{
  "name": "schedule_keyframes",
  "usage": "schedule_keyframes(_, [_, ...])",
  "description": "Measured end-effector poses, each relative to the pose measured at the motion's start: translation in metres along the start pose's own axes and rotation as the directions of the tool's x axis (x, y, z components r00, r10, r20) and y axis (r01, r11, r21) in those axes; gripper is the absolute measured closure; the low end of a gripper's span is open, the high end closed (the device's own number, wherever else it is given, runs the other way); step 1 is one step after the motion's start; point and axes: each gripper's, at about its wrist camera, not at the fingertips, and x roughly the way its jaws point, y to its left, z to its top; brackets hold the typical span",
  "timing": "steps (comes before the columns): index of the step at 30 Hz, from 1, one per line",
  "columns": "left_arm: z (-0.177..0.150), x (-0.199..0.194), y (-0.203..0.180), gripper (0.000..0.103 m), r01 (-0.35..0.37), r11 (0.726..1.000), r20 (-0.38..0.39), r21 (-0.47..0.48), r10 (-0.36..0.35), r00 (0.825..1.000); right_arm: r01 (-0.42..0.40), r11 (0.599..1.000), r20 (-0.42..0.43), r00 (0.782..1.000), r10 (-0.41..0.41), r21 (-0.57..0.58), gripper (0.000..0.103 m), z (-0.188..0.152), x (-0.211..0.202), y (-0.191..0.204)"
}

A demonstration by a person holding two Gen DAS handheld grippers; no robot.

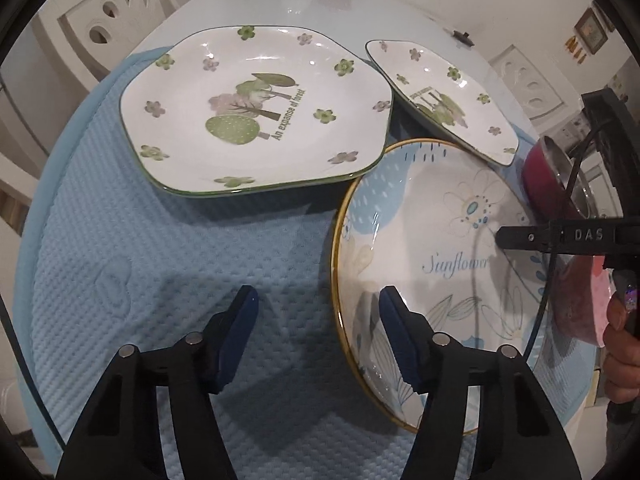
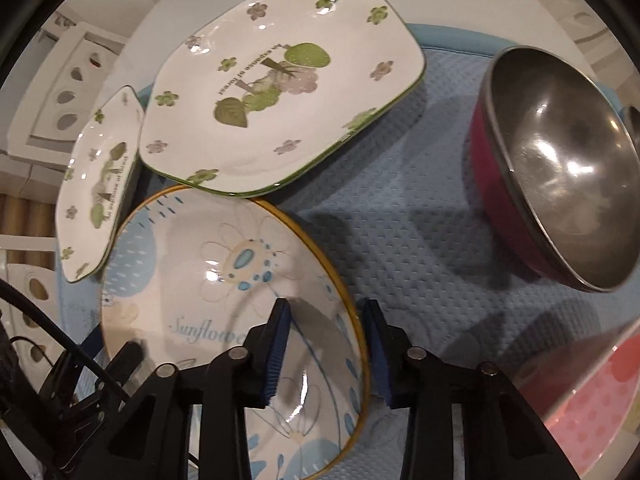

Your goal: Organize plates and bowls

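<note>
**Right wrist: jaws astride the Sunflower rim, crowded neighbours on two sides**

Right wrist view shows the right gripper [image 2: 326,344] open, one blue pad inside the Sunflower plate [image 2: 208,280] and the other outside its yellow rim, nothing clamped yet. From the left wrist camera, the left gripper [image 1: 318,334] is also spread wide and holds nothing; one pad hangs over the blue mat [image 1: 160,240], the other over the near rim of the same plate.

Likely trouble, as I judge it:
- The large forest plate [image 2: 280,92] overlaps the far rim of the Sunflower plate, apparently resting on it. Lifting or dragging the Sunflower plate could tip the forest plate or make it slide off with a knock.
- The small forest plate [image 2: 98,184] sits tilted, its edge also lapping over the Sunflower plate on the other side. It looks the least stable piece and could slip onto the table if its support moves.
- A pinch on a thin glazed rim is slippery; a shallow bite may let the plate swing down.
- Both grippers are near the same plate, so they could collide.

Room for moving: the mat is open between the Sunflower plate and the red steel bowl [image 2: 560,184], which stands well apart to the right. A pink dotted bowl [image 2: 588,412] crowds the near right corner. The mat's near-left area in the left wrist view is free, and the white table [image 1: 320,8] beyond the plates is mostly open.
</note>
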Motion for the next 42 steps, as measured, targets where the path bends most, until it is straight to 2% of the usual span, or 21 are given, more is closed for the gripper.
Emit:
schedule_keyframes(6, [0.004,0.002,0.002,0.044,0.08,0.997,0.013,-0.01,-0.08,0.997,0.02,0.995,0.023,1.0,-0.018,-0.097,0.067,-0.006,-0.001,0.015])
schedule_keyframes(10, [0.003,0.002,-0.007,0.046,0.155,0.988,0.018,-0.008,-0.155,0.988,0.019,0.987,0.021,1.0,-0.016,-0.157,0.067,-0.021,-0.003,0.027])
schedule_keyframes(11, [0.002,0.002,-0.009,0.047,0.132,0.991,0.022,-0.022,-0.132,0.991,0.015,0.985,0.02,1.0,-0.011,-0.171,0.067,-0.027,-0.004,0.032])
schedule_keyframes(13, [0.002,0.002,-0.006,0.047,0.143,0.988,0.033,-0.056,-0.141,0.989,0.034,0.983,0.029,0.999,-0.03,-0.181,0.067,-0.031,0.001,0.038])
schedule_keyframes(15, [0.002,0.0,0.0,0.048,0.178,0.98,0.035,-0.092,-0.176,0.984,0.003,0.988,0.028,1.0,0.001,-0.154,0.067,-0.036,0.0,0.035])
schedule_keyframes(17, [0.001,-0.003,0.004,0.049,0.197,0.975,0.036,-0.101,-0.195,0.98,-0.062,0.992,0.019,0.998,0.064,-0.111,0.067,-0.04,-0.003,0.022])
schedule_keyframes(19, [-0.005,-0.009,0.006,0.049,0.191,0.976,0.04,-0.106,-0.188,0.981,-0.11,0.991,0.014,0.994,0.111,-0.08,0.067,-0.047,-0.003,0.017])
schedule_keyframes(22, [-0.014,-0.019,0.011,0.048,0.181,0.973,0.047,-0.141,-0.175,0.983,-0.114,0.99,0.012,0.993,0.115,-0.083,0.067,-0.063,-0.01,0.018])
schedule_keyframes(25, [-0.023,-0.034,0.018,0.048,0.151,0.974,0.06,-0.166,-0.143,0.988,-0.13,0.988,0.017,0.991,0.132,-0.079,0.067,-0.08,-0.014,0.031])
schedule_keyframes(30, [-0.037,-0.057,0.037,0.048,0.121,0.967,0.06,-0.224,-0.11,0.992,-0.156,0.986,0.01,0.988,0.156,-0.054,0.067,-0.082,-0.016,0.051])
schedule_keyframes(35, [-0.053,-0.083,0.058,0.048,0.08,0.967,0.076,-0.243,-0.063,0.995,-0.19,0.979,-0.014,0.982,0.189,-0.07,0.067,-0.099,-0.023,0.081])
schedule_keyframes(42, [-0.067,-0.09,0.077,0.048,0.038,0.966,0.067,-0.257,-0.022,0.998,-0.203,0.977,-0.072,0.978,0.198,-0.07,0.067,-0.119,-0.008,0.107])
